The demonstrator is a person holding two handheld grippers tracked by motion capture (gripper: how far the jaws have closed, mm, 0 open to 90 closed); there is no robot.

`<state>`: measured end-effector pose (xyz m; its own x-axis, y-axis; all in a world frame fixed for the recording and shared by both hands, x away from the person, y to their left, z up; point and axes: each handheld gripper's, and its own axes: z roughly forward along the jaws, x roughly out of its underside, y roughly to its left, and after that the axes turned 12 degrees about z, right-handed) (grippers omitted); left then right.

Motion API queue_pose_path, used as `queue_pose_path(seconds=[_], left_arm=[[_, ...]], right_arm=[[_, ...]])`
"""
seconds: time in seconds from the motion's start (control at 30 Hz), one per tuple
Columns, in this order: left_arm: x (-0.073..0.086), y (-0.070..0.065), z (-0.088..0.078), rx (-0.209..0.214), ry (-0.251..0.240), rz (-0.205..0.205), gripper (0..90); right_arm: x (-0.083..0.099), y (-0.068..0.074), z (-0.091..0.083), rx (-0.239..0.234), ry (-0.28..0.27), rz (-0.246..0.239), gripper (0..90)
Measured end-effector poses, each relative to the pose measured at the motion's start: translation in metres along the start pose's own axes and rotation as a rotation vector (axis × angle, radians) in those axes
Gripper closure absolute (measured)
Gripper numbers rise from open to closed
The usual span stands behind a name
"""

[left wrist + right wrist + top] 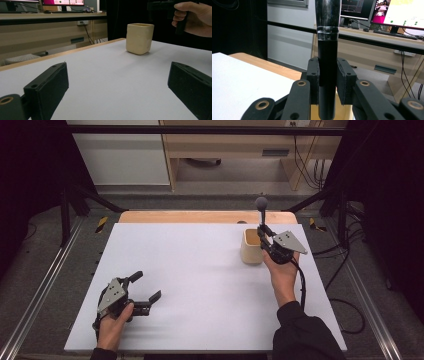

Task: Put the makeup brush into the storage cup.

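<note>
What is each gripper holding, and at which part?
The right gripper is shut on a microphone, its fingers clamping the lower black handle, above the cup. The left gripper is open and holds nothing.

The cup is pale cream, with a tan inside. The brush has a black handle with a silver band — its tip is dark grey. Both tools are black with grey plates — the worktop is white, edged in light wood.
</note>
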<state>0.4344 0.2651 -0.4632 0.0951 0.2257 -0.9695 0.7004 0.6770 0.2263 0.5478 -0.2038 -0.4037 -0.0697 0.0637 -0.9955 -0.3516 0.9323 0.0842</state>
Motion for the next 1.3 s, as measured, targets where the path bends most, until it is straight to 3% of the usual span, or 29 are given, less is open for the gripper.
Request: queue_pose_path(seconds=[1.3], left_arm=[[-0.004,-0.001,-0.002,0.002,-0.013,-0.004,3.1]], right_arm=[[0.012,-0.005,0.009,0.005,0.028,0.044,74.7]])
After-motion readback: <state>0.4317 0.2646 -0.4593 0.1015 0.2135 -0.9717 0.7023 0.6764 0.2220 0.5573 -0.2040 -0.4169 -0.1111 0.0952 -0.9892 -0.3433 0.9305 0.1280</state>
